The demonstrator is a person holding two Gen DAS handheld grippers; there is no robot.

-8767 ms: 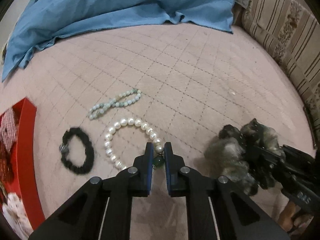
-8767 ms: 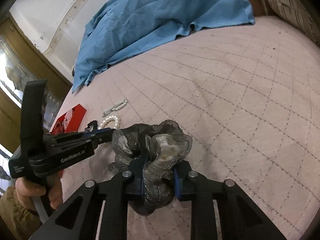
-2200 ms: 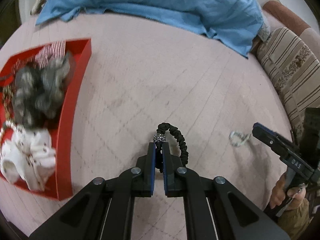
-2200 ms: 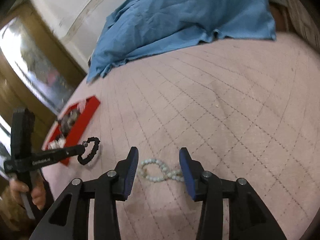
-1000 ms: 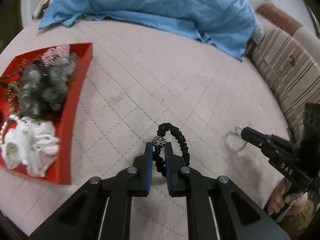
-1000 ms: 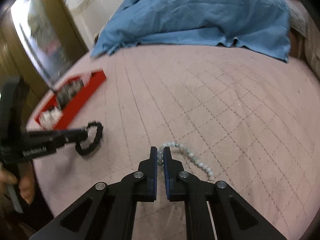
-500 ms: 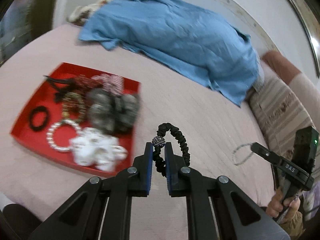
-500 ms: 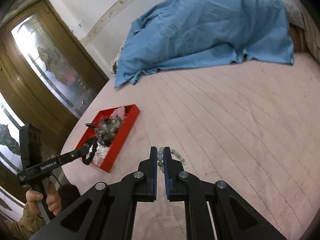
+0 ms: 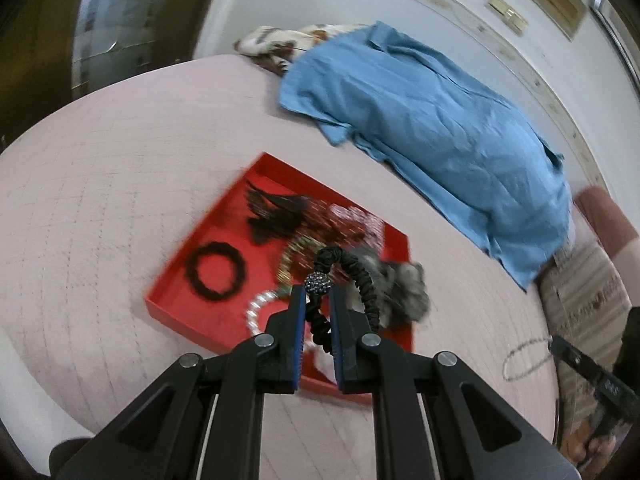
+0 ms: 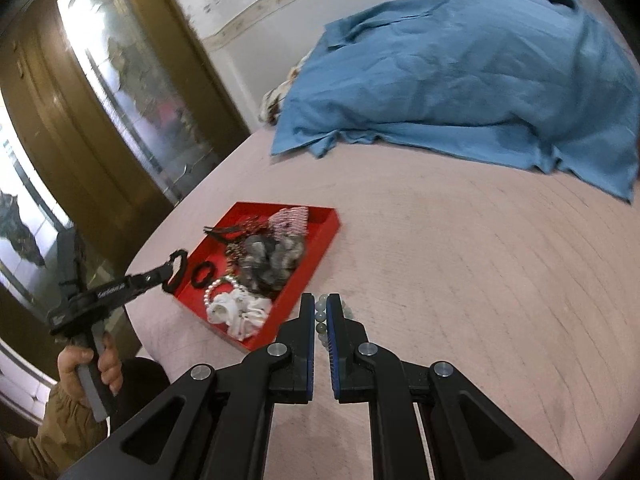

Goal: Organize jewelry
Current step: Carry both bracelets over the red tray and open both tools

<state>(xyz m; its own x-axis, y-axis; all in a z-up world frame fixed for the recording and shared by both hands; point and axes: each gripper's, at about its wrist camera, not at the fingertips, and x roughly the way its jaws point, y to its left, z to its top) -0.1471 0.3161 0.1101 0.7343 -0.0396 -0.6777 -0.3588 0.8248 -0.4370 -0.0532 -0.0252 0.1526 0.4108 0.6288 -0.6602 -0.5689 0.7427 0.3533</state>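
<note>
Holding black scrunchie clamped in L gripper over red tray; R gripper pinching bead bracelet, blue cloth behind.

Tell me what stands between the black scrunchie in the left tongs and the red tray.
Nothing visible does. The left tongs hold the black scrunchie in the air above the red tray; only the jewelry already in the tray lies under it.
</note>
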